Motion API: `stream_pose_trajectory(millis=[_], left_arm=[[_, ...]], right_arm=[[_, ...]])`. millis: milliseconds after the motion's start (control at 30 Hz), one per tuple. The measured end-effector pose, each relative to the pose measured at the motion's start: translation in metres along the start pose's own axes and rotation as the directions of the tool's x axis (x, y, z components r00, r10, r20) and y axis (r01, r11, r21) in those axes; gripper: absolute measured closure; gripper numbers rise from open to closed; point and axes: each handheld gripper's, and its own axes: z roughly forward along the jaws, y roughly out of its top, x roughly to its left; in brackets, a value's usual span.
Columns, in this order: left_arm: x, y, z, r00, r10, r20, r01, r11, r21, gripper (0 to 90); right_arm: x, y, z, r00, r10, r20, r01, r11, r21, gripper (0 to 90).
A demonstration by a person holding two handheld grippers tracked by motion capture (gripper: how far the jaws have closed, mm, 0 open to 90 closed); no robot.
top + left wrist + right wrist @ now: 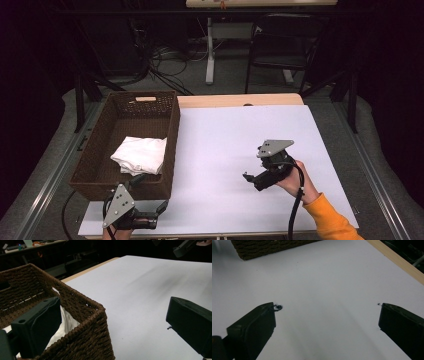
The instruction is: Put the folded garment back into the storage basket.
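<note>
A folded white cloth (139, 155) lies in the wicker basket (171, 145), left of frame, beyond both grippers' wide, empty jaws.

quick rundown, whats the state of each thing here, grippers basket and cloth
left gripper: open, holding nothing, by the basket's near corner
right gripper: open, holding nothing, over the bare white table
wicker basket: upright, no lid, at the table's left side
white cloth: folded, lying inside the basket

Dark chair (280, 47) behind the table (240, 100); cables (170, 57) on floor.
</note>
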Motion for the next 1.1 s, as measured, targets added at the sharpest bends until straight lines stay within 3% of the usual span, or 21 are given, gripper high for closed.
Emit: stream_pose_trajectory(millis=[367, 767, 1100], left_arm=[[0.000, 0.000, 0.000, 1.0000, 0.003, 0.004, -0.003, 1.0000, 0.002, 0.0], [0.000, 0.000, 0.000, 1.0000, 0.005, 0.005, -0.005, 1.0000, 0.005, 0.0], [0.000, 0.000, 0.001, 1.0000, 0.007, 0.003, -0.007, 1.0000, 0.007, 0.0]], right_arm=[[0.012, -0.021, -0.016, 0.9989, 0.010, 0.047, -0.008, 0.999, -0.041, 0.0], [0.022, -0.055, -0.027, 0.9955, 0.035, 0.088, -0.029, 0.997, -0.067, 0.0], [0.029, -0.075, -0.032, 0.9933, 0.022, 0.114, -0.013, 0.997, -0.075, 0.0]])
